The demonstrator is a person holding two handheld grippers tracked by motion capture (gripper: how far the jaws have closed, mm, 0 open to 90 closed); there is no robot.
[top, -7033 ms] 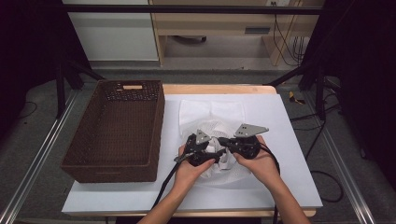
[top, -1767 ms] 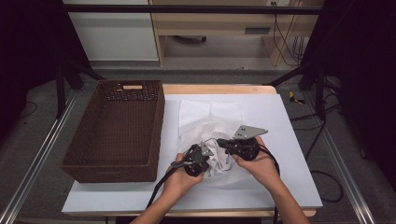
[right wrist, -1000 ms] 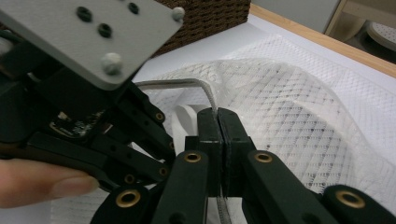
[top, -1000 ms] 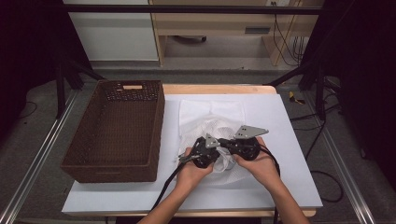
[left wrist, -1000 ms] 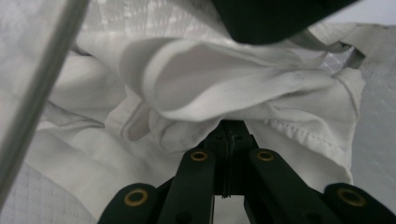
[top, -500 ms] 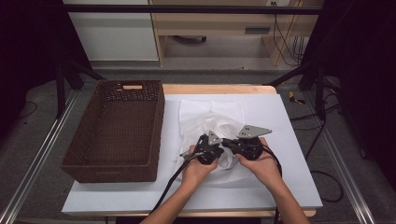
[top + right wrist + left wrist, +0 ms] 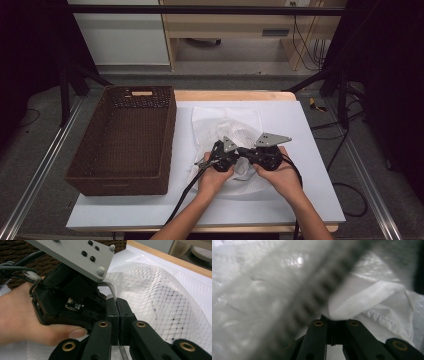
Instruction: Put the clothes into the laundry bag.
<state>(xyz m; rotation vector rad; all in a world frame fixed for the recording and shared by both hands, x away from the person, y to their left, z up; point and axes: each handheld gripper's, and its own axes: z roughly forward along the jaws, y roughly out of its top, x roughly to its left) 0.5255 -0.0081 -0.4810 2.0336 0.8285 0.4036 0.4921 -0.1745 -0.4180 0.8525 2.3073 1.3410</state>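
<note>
**Left hand closed in on the mesh bag**

Nudging rightward since a second earlier, my left hand-held gripper (image 7: 226, 154) met the right hand-held gripper (image 7: 252, 152) over the white mesh bag (image 7: 235, 131) on the surface (image 7: 310, 165). Both were clamped on its fabric, the right pinching a cord-like edge. Judging by the crumpled bag, handling was midway; the basket (image 7: 125, 140) stayed empty.

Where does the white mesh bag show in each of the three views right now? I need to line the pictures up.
High view: white mesh bag lies mid-table, right of the brown basket, under both grippers.
Left gripper view: it spreads across the picture above the shut jaws, with a hemmed edge at right.
Right gripper view: it drapes at right, its cord pinched in the shut jaws.
Shared landmark: the bag's netting.
</note>
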